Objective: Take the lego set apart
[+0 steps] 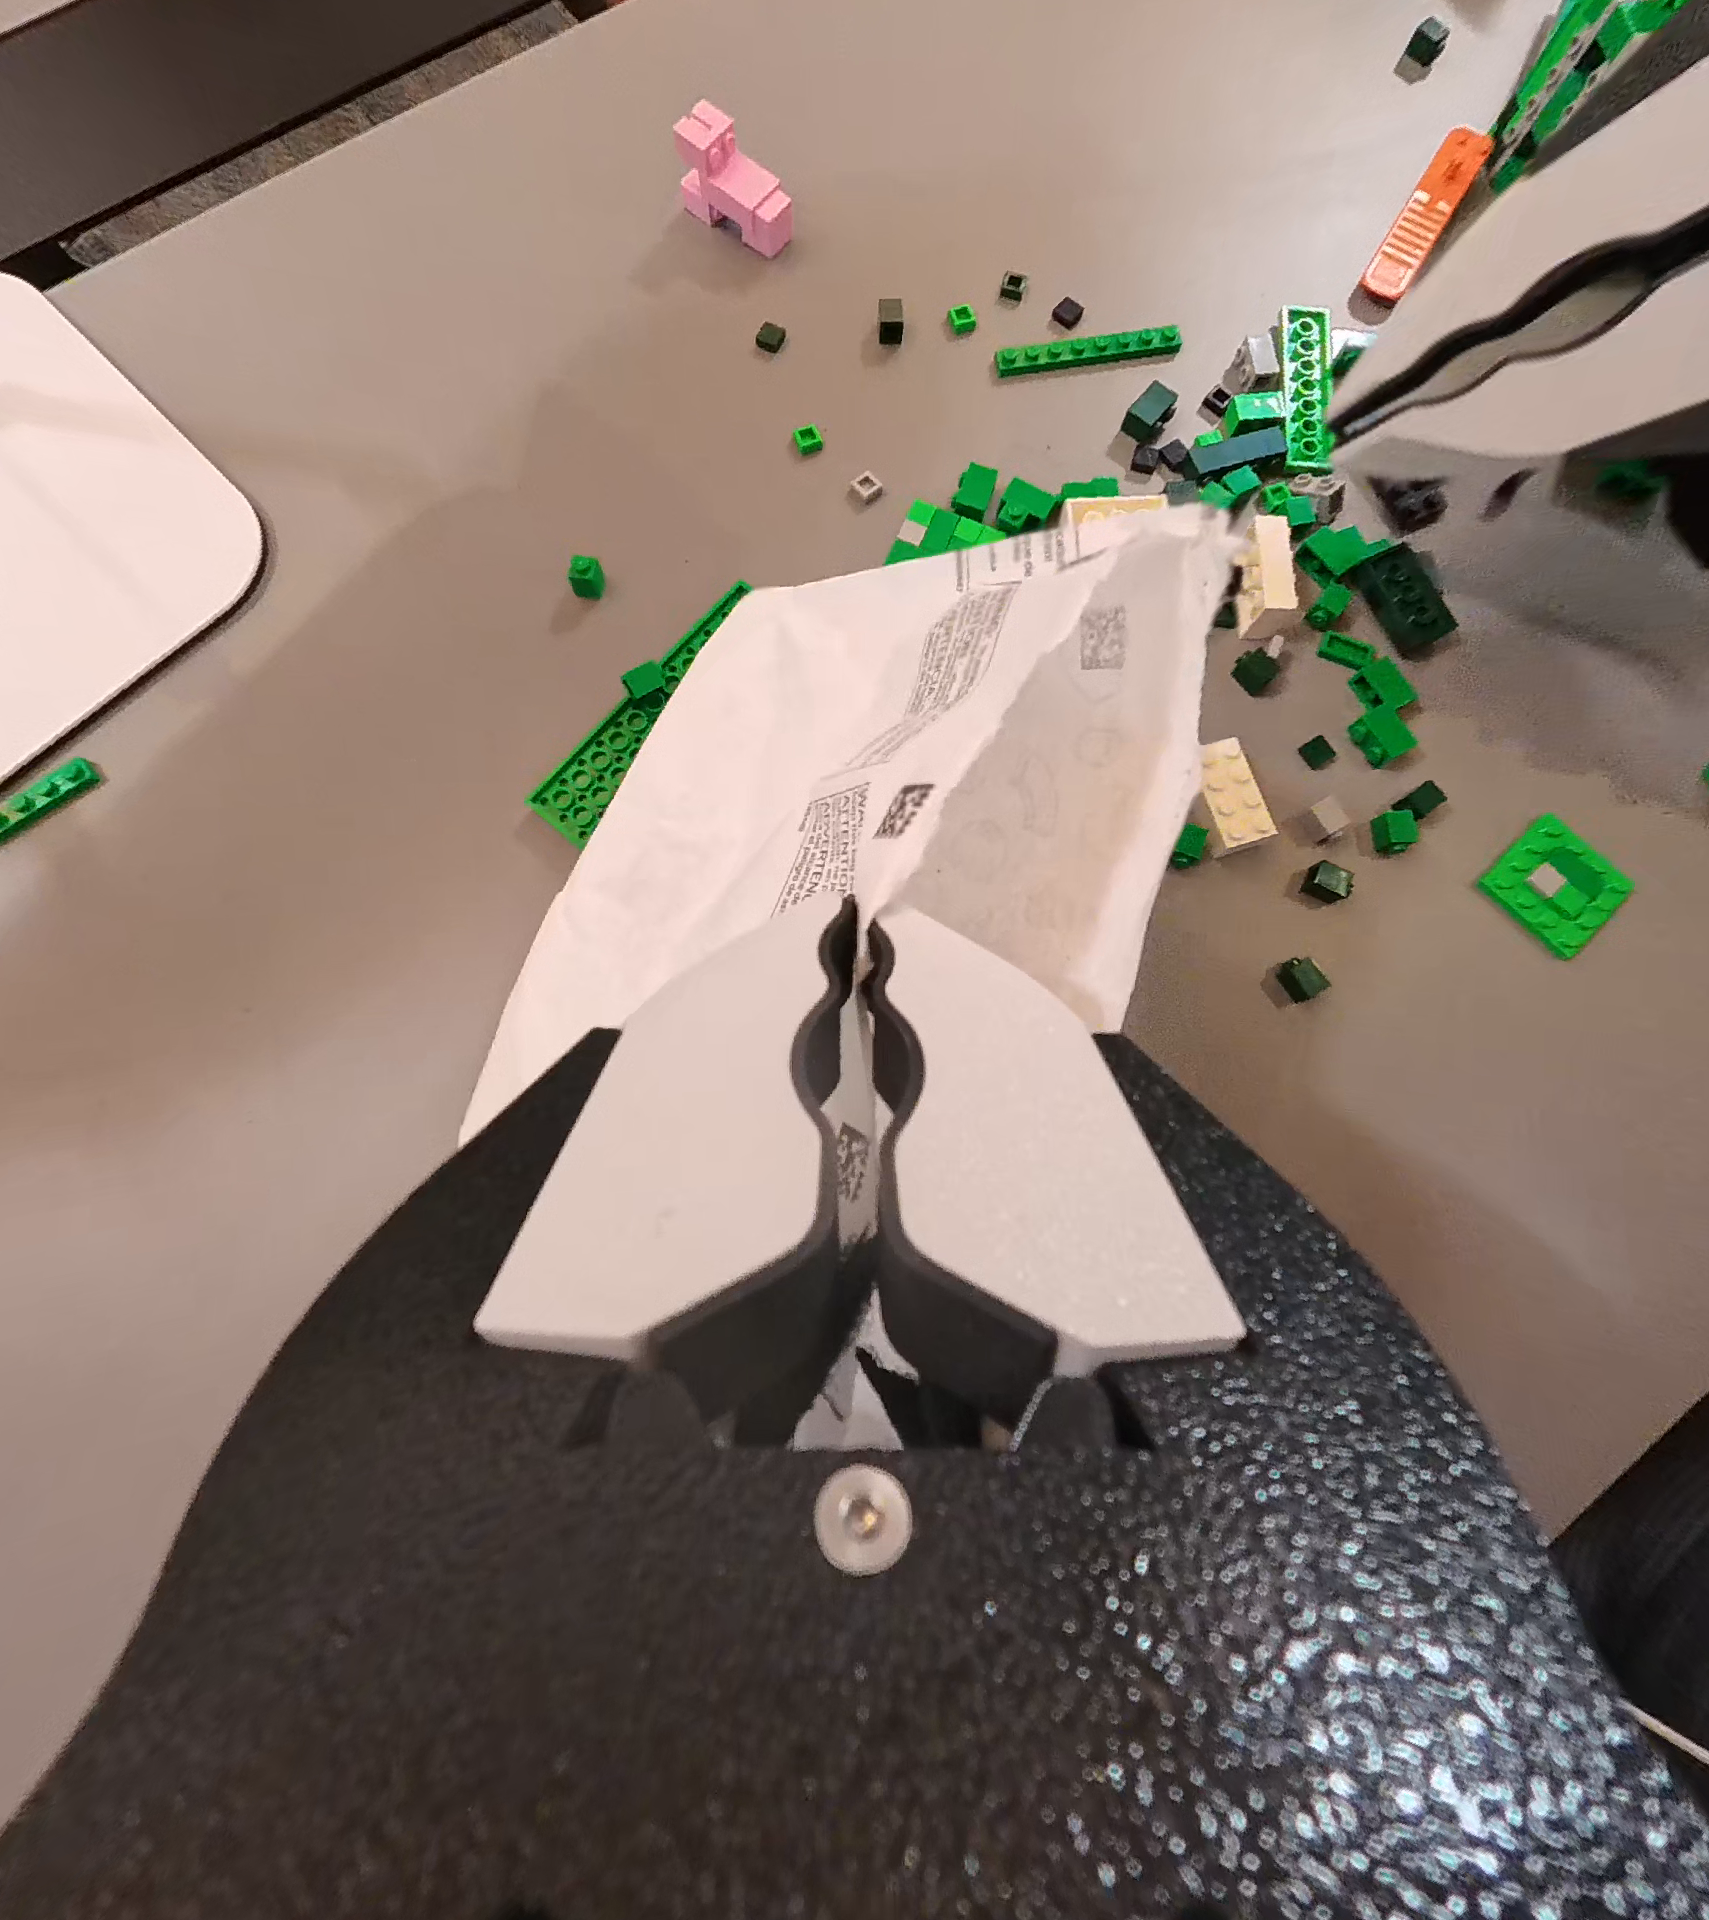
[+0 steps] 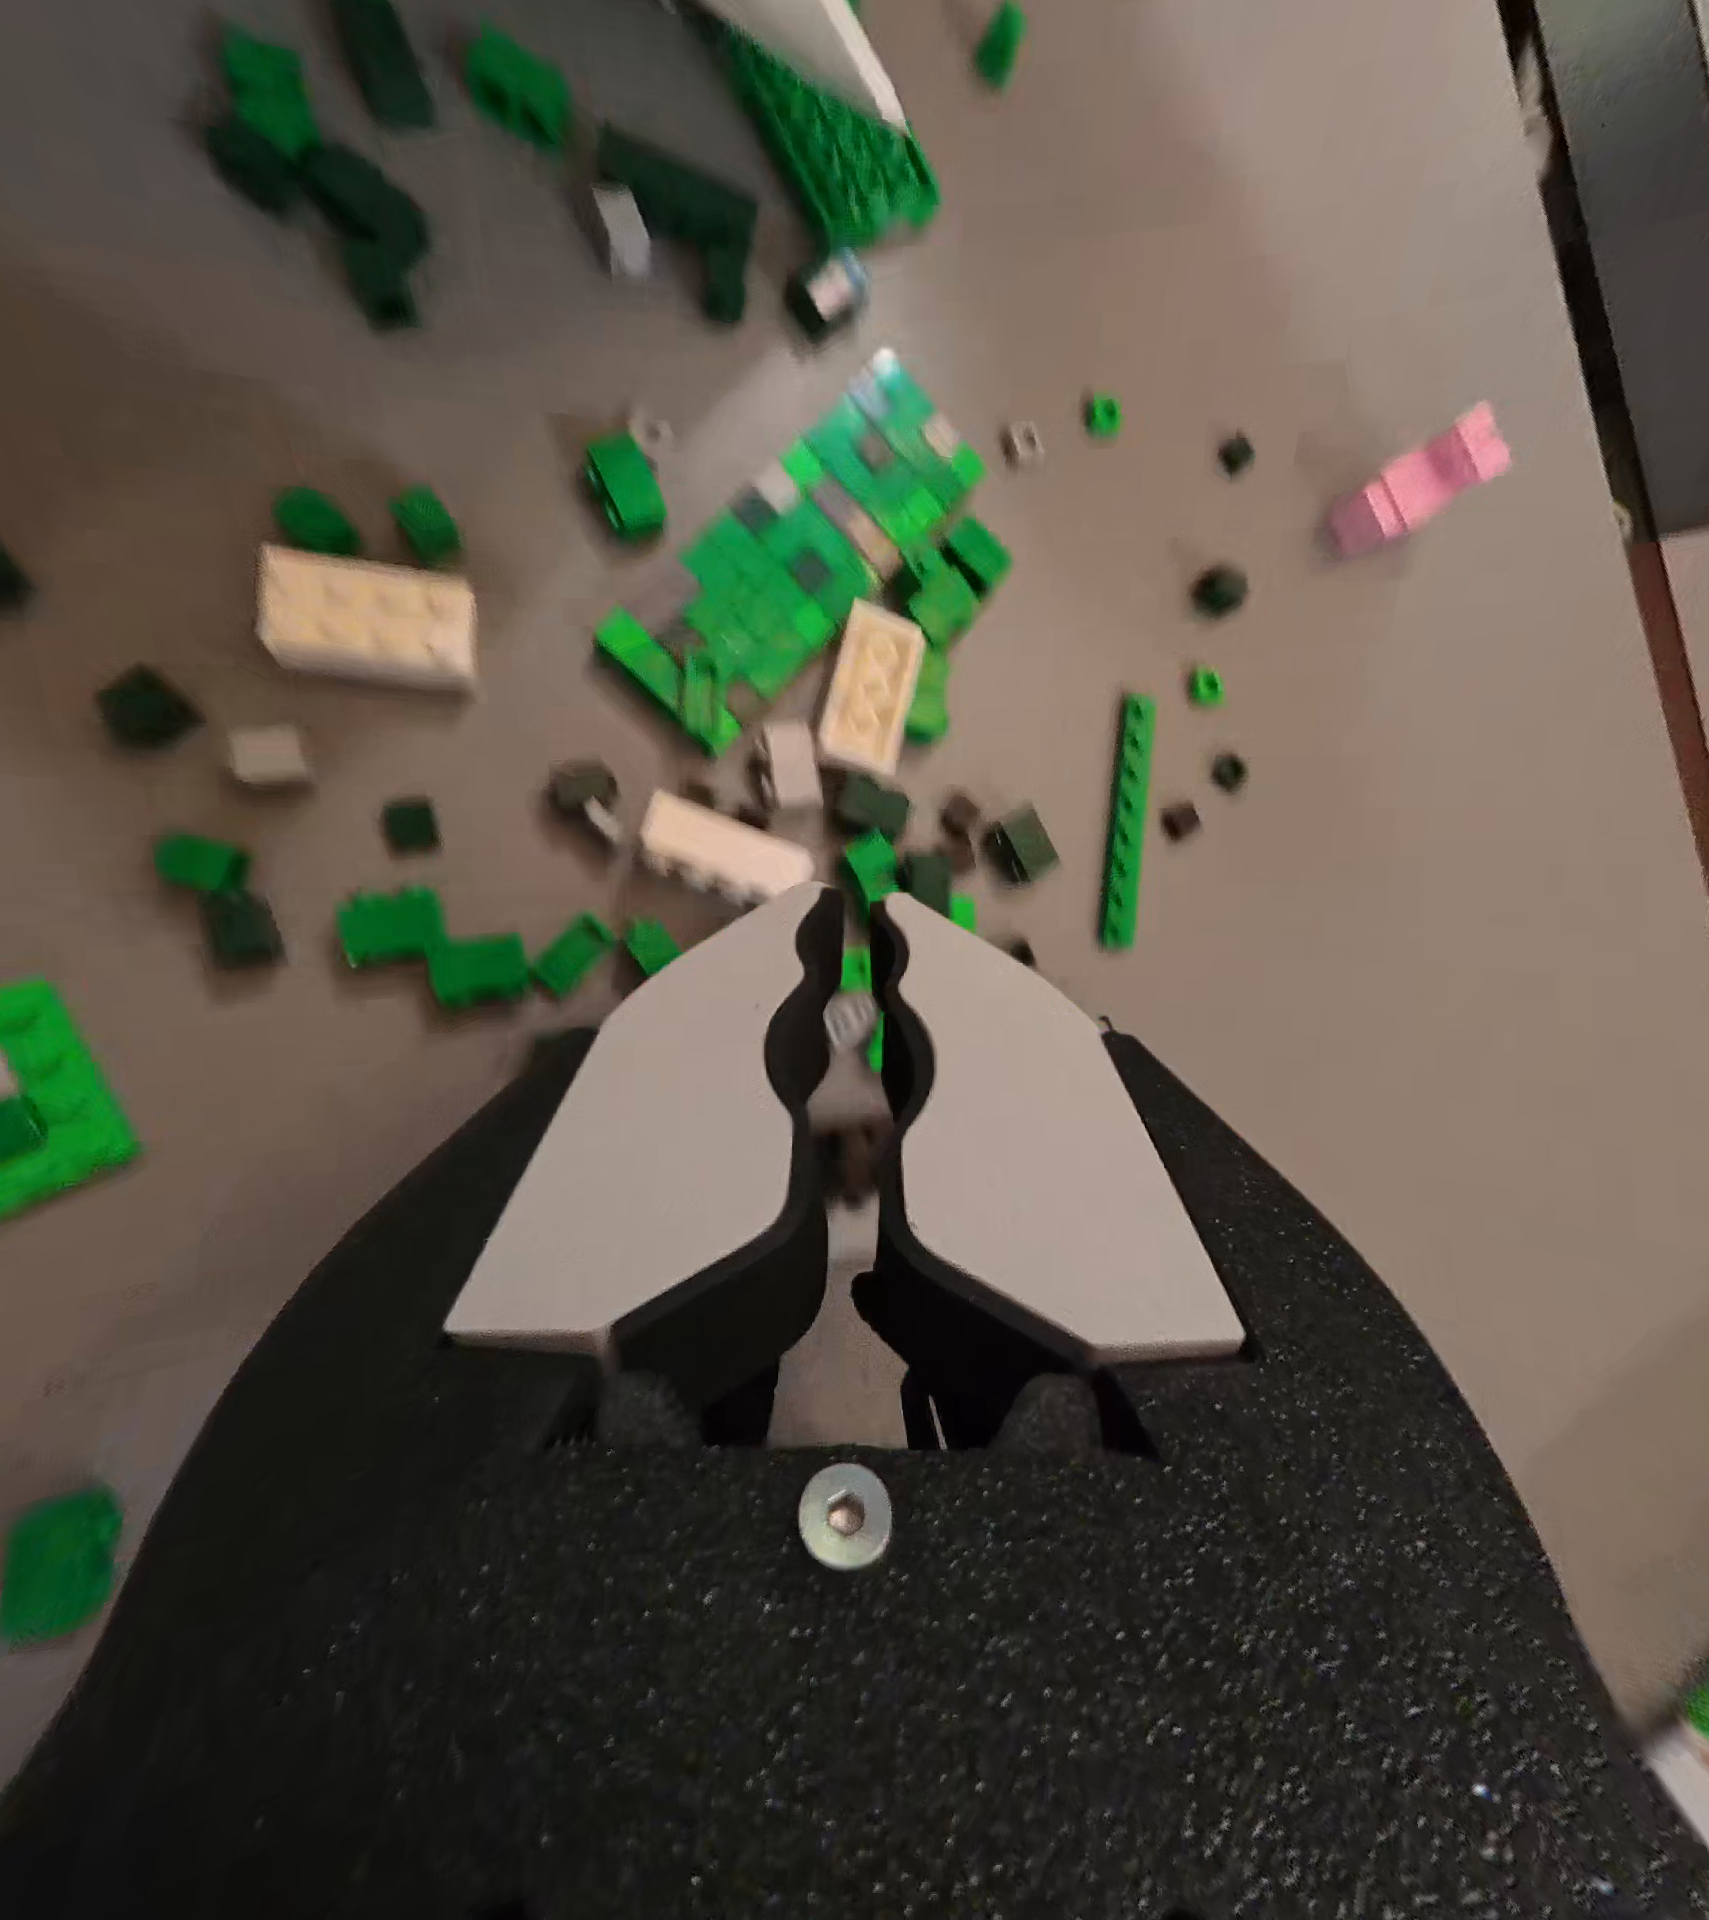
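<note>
My left gripper [image 1: 855, 920] is shut on the edge of a white paper bag [image 1: 829, 727] and holds it up over the grey table [image 1: 362, 416]. Loose green, dark green and cream lego pieces [image 1: 1349, 582] lie scattered past the bag. My right gripper [image 2: 860, 904] is nearly closed on a small green and grey lego piece [image 2: 855, 1023], above the scattered pieces. It also shows at the upper right of the left wrist view [image 1: 1338, 424], its tips at an upright green plate [image 1: 1307, 384]. A partly built green block [image 2: 808, 561] lies ahead of it; this view is blurred.
A pink lego pig [image 1: 730, 182] stands at the far side. An orange brick separator [image 1: 1426, 213] lies at the upper right. A square green plate [image 1: 1556, 883] lies to the right, a long green plate [image 1: 1089, 350] beyond the pile. A white pad [image 1: 50, 540] sits left. Some 20 cm of space lies between my two pairs of fingers. My right gripper is the nearer one to the partly built green block [image 2: 808, 561]: about 8 cm, against 15 cm.
</note>
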A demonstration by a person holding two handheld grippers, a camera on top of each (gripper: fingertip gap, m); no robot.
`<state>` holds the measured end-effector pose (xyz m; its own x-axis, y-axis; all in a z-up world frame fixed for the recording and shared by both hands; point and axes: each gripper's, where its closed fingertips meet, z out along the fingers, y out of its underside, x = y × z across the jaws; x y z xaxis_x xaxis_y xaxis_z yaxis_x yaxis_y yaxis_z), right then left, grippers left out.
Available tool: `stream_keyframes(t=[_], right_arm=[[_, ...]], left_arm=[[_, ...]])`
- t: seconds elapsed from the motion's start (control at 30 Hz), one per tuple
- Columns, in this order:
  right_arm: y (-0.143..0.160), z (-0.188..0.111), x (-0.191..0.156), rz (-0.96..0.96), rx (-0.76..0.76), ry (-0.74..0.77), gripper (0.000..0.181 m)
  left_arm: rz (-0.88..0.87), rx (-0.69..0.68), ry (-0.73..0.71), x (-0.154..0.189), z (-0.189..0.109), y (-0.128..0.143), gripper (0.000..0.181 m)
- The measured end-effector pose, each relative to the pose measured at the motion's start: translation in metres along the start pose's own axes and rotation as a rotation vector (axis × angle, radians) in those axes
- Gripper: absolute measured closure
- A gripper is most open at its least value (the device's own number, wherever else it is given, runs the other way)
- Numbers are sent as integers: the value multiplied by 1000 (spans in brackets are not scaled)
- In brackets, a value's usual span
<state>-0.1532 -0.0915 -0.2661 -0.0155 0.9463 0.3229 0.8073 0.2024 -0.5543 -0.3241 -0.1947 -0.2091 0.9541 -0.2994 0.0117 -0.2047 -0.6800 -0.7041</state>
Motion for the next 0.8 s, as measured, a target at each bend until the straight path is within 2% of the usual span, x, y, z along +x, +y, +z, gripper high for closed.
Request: stream_keyframes(t=[0.07,0.13,0.27,0.3,0.4,0.47,0.6,0.8], right_arm=[[-17,11,-8,17,49,-37,178],[-18,21,-14,10,6,-76,177],[14,22,-24,15,-205,-155,181],[18,18,-25,48,-217,-166,181],[11,14,-18,94,-167,-145,180],[2,19,-19,74,-119,-146,172],[1,29,-20,60,-124,-140,166],[0,31,-20,90,-110,-169,170]], left_arm=[[4,-1,1,1,0,0,181],[3,1,3,1,0,0,181],[1,3,8,1,0,0,181],[0,3,9,1,0,0,181],[-2,8,11,1,-1,-1,181],[-1,3,17,1,0,0,181],[6,2,24,4,1,-1,181],[11,8,33,6,-1,-2,181]])
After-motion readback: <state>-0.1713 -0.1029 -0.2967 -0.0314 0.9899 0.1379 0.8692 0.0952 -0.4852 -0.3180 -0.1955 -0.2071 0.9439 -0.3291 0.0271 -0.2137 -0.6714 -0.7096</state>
